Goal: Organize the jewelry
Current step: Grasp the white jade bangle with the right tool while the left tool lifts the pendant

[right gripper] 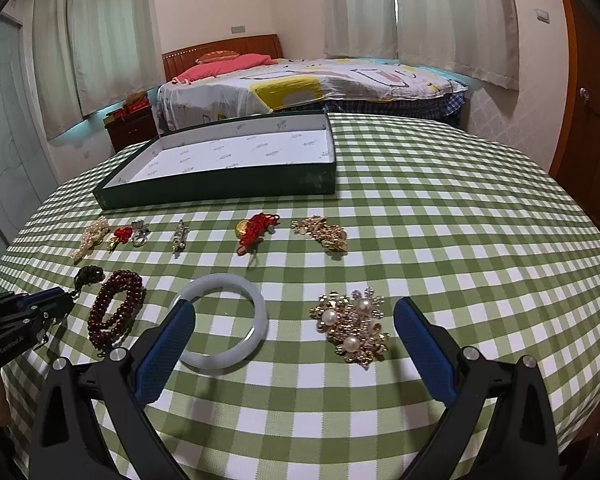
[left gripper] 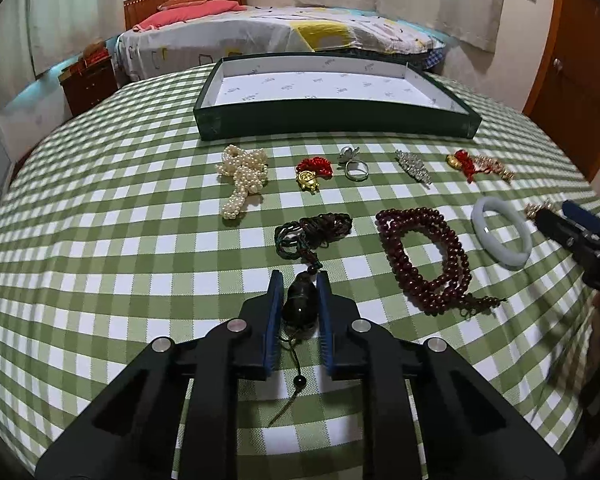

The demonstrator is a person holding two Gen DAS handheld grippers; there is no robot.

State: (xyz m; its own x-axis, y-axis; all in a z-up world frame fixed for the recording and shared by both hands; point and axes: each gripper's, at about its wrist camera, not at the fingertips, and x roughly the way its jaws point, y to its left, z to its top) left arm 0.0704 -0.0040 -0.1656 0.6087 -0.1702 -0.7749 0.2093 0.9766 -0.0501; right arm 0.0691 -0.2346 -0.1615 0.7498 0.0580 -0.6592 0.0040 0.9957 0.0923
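Observation:
My left gripper (left gripper: 299,280) is shut on the dark oval pendant (left gripper: 298,308) of a dark cord necklace (left gripper: 312,228), whose cord lies coiled on the checked cloth just ahead. The right gripper (right gripper: 296,308) stands open low over the table, its left finger over the near edge of a white jade bangle (right gripper: 224,320). A gold brooch with pearls (right gripper: 354,326) lies between the jaws, untouched. A dark red bead bracelet (left gripper: 424,256) lies between the two grippers. The green tray with a white lining (left gripper: 336,120) stands empty at the back.
A row in front of the tray holds a pearl strand (left gripper: 242,178), a red knot with a gold charm (left gripper: 312,174), a ring (left gripper: 356,168), a crystal brooch (left gripper: 414,166), a red cord charm (left gripper: 466,162) and a gold cluster (right gripper: 322,234). A bed stands behind the table.

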